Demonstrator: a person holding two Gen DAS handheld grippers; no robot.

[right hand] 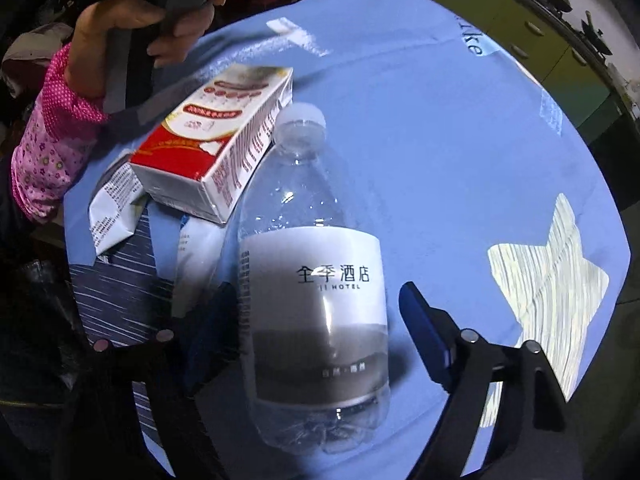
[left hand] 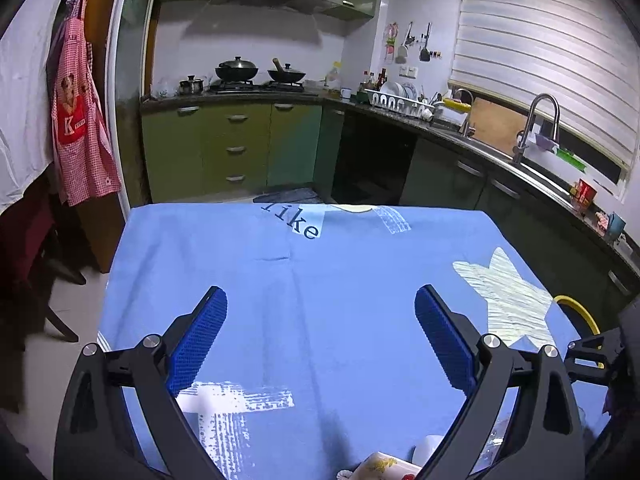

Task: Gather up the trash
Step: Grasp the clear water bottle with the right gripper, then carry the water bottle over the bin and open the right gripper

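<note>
The right gripper (right hand: 316, 320) points down at a clear plastic bottle (right hand: 316, 280) lying on its side on the bench (right hand: 420, 140), which has a blue cloth over it. The fingers are partly open, one on each side of the bottle. The right one has a gap next to the bottle. The left one is dark and blurry, so I cannot tell if it touches. The bottle is not squeezed yet, I think.

The left gripper (left hand: 320, 340) has its fingers wide open with nothing in them. It hangs over a bare part of the blue cloth.

A red and white box (right hand: 216, 136) lies just beside the bottle's white cap (right hand: 302, 118), maybe touching it. A crumpled printed wrapper (right hand: 114, 208) sits next to the box.

What could go wrong: the bottle is round and smooth, so it could roll or slip out when the fingers close. It looks empty and soft, so a hard squeeze could crush it or make it pop away. A bump could push the box too, and the cloth might bunch up.

Hard to see: no bin shows in either view. In the left view the trash is cut off at the bottom edge. The person's hand (right hand: 140, 28) on the left gripper is blurry
</note>
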